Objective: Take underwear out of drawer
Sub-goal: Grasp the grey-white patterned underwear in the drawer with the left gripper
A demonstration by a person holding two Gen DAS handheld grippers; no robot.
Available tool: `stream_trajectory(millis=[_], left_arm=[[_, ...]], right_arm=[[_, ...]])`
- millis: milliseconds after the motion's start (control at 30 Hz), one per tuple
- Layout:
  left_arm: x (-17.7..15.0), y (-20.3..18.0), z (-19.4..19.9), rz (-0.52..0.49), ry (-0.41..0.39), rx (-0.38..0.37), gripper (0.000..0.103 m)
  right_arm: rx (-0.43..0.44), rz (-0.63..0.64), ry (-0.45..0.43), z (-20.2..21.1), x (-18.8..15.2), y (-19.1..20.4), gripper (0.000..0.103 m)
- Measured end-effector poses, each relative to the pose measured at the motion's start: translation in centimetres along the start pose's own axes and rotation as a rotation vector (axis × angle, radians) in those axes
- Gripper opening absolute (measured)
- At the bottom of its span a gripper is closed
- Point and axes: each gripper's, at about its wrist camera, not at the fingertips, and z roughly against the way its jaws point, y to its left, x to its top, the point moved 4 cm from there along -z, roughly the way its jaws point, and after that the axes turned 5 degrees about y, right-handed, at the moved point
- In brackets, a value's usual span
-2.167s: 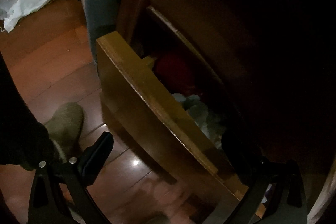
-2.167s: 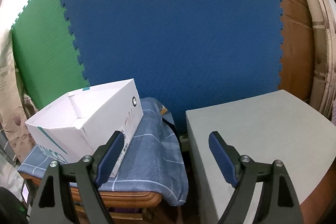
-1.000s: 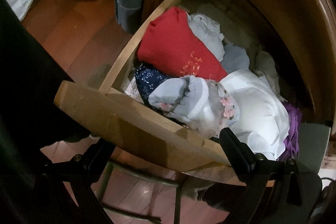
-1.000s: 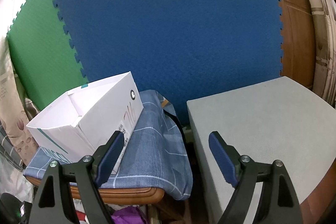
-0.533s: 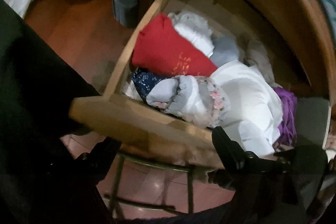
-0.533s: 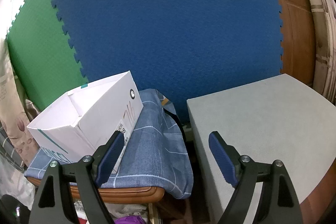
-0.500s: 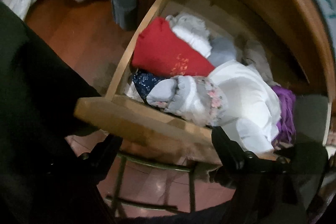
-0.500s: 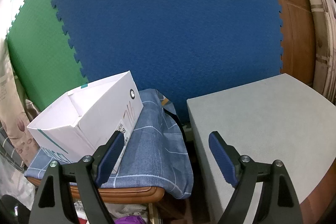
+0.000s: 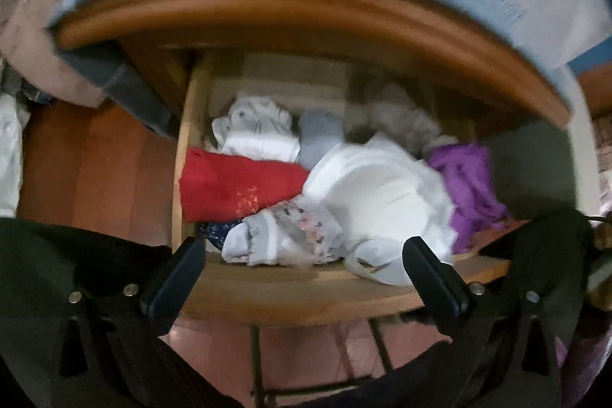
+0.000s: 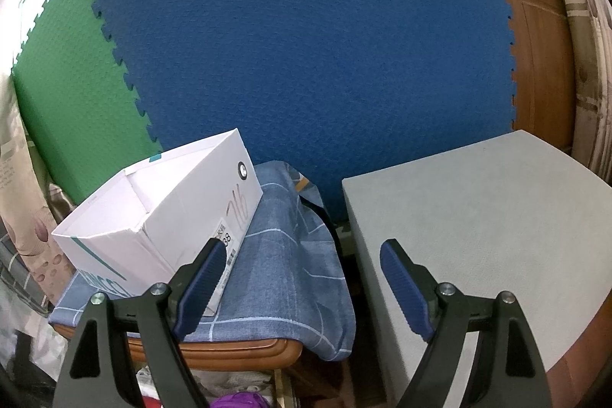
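The open wooden drawer (image 9: pixel 306 289) lies straight below my left gripper (image 9: pixel 302 247). It is stuffed with folded and bunched underwear: a red piece (image 9: pixel 237 186), a large white piece (image 9: pixel 382 194), a purple one (image 9: pixel 470 178), a grey-white floral one (image 9: pixel 283 236) and a white patterned one (image 9: pixel 260 129). The left jaws are opening wide above the drawer's front edge and the floral piece, touching nothing. In the right wrist view my right gripper (image 10: pixel 303 247) hangs open and empty above the cabinet, away from the drawer.
The cabinet top (image 9: pixel 306 10) overhangs the back of the drawer. On it a blue checked cloth (image 10: pixel 290 255) carries a white cardboard box (image 10: pixel 172 217). A grey block (image 10: pixel 478 217) stands to the right, blue foam mats (image 10: pixel 306 44) behind. Wooden floor (image 9: pixel 95 171) left of the drawer.
The left gripper has risen and rolled, so the drawer now sits square below it and the cabinet top and box have come into view. The right gripper has stayed still.
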Motion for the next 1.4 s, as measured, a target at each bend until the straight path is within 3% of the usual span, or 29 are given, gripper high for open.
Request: stream_trajectory(millis=[367, 467, 633, 667, 733, 800, 833, 1033, 1100, 1233, 1400], left_arm=[[-0.7, 1.9, -8.3, 0.039, 0.242, 0.040, 0.094], [-0.9, 2.5, -9.6, 0.077, 0.264, 0.006, 0.087], [-1.2, 3.3, -11.8, 0.089, 0.295, 0.012, 0.086], [-1.3, 3.3, -12.1, 0.093, 0.284, 0.004, 0.081], [-1.8, 3.6, -12.4, 0.100, 0.269, -0.007, 0.060], [-2.5, 4.1, -12.6, 0.109, 0.256, 0.002, 0.029], [-2.7, 4.2, -12.5, 0.115, 0.239, -0.019, 0.022], [-5.4, 4.1, -8.9, 0.119, 0.083, -0.134, 0.019], [-6.4, 3.6, -5.9, 0.077, -0.019, -0.144, 0.019], [-7.3, 4.1, -1.4, 0.043, -0.132, -0.178, 0.019], [-6.4, 1.6, 6.0, -0.032, -0.275, -0.212, 0.019]], right_arm=[[0.013, -0.006, 0.020, -0.3, -0.1, 0.0, 0.085], [0.016, 0.000, 0.025, -0.4, -0.1, 0.1, 0.085], [0.017, 0.004, 0.034, -0.6, -0.2, 0.3, 0.085], [0.017, 0.006, 0.034, -0.6, -0.2, 0.3, 0.085], [0.017, 0.008, 0.036, -0.6, -0.3, 0.3, 0.085], [0.017, 0.011, 0.038, -0.7, -0.3, 0.4, 0.085], [0.017, 0.012, 0.038, -0.7, -0.4, 0.4, 0.085], [0.017, 0.001, 0.041, -0.7, -0.4, 0.2, 0.085], [0.017, 0.001, 0.041, -0.7, -0.4, 0.2, 0.085], [0.018, 0.001, 0.041, -0.7, -0.4, 0.2, 0.085], [0.016, -0.003, 0.035, -0.6, -0.4, 0.1, 0.085]])
